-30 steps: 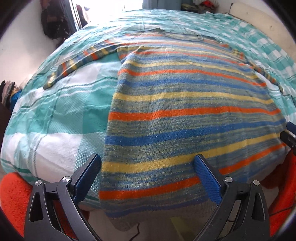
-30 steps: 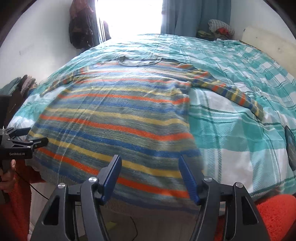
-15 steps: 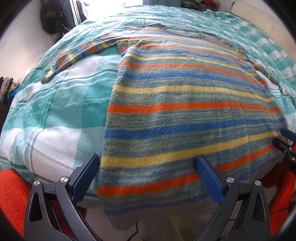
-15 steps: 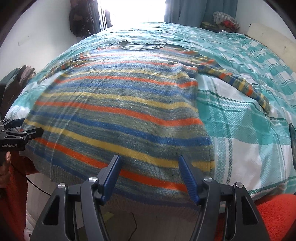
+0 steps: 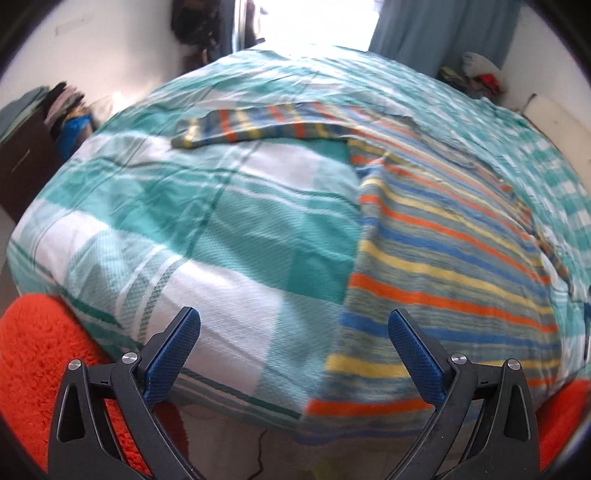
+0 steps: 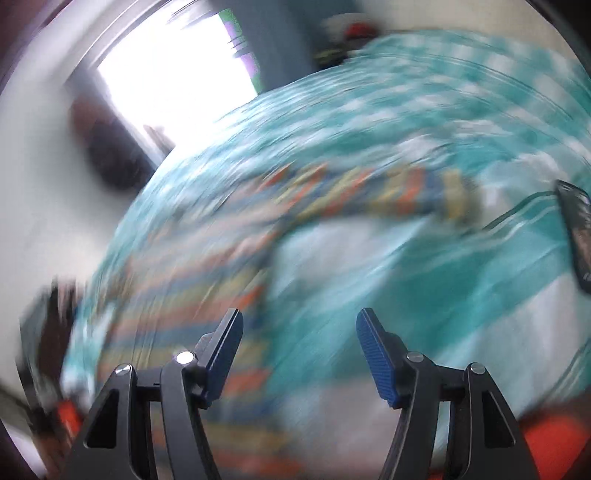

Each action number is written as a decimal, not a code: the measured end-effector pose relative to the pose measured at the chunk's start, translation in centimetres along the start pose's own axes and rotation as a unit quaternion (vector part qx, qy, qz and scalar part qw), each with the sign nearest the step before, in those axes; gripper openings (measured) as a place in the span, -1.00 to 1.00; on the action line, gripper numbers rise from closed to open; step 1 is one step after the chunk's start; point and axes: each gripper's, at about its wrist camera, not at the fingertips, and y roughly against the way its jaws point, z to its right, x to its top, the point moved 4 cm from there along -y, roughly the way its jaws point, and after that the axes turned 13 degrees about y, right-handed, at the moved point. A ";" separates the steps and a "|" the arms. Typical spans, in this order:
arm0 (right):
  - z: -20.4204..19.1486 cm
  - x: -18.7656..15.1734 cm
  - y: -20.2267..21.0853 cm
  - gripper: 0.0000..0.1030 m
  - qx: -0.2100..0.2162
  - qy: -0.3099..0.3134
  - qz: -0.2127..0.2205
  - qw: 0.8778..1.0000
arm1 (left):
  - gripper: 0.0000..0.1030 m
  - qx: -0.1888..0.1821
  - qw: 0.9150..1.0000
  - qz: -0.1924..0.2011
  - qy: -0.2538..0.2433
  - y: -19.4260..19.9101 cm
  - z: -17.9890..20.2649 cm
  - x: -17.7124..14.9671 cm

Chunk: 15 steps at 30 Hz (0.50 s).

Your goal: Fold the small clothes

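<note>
A striped sweater in orange, blue, yellow and grey lies flat on the bed, its hem hanging over the near edge. Its left sleeve stretches out to the left. My left gripper is open and empty, above the bed edge, just left of the sweater's side. The right wrist view is heavily blurred. There the sweater lies at the left and its right sleeve runs to the right. My right gripper is open and empty above the bedspread beside the sweater.
The bed has a teal and white checked bedspread. An orange fluffy rug lies on the floor by the bed. A dark flat object lies on the bed at the right. Clothes hang on the far wall.
Both grippers have swung outward from the hem: the left one to the left, the right one to the right and tilted. Both stay open. The sweater has not moved.
</note>
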 end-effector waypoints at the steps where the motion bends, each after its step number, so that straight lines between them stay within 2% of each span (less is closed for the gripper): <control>1: 3.1 1.5 -0.3 0.24 -0.017 -0.036 0.006 0.999 | 0.98 0.003 1.000 -0.002 0.001 -0.2 0.0 -0.1; 3: 9.8 3.7 -1.7 0.24 -0.035 -0.121 -0.008 0.992 | 0.98 0.006 1.000 -0.002 -0.002 -0.4 0.0 -0.1; 5: 13.5 4.3 -3.0 0.24 -0.031 -0.178 -0.028 0.983 | 0.98 0.012 1.000 0.000 -0.009 -0.6 0.3 -0.2; 6: 14.9 4.4 -3.9 0.24 -0.014 -0.204 -0.035 0.978 | 0.98 0.015 1.000 0.000 -0.014 -0.6 0.4 -0.3; 10: 16.1 5.3 -6.8 0.20 0.027 -0.220 -0.049 0.974 | 0.98 0.037 0.999 -0.004 -0.035 -1.4 0.8 -0.8; 13: 15.7 5.4 -8.9 0.00 0.027 -0.213 -0.069 0.974 | 0.98 0.049 0.998 -0.003 -0.045 -1.7 1.0 -1.1; 15: 15.8 5.3 -10.1 -0.06 0.026 -0.230 -0.076 0.970 | 0.98 0.052 0.998 -0.003 -0.046 -1.9 1.1 -1.1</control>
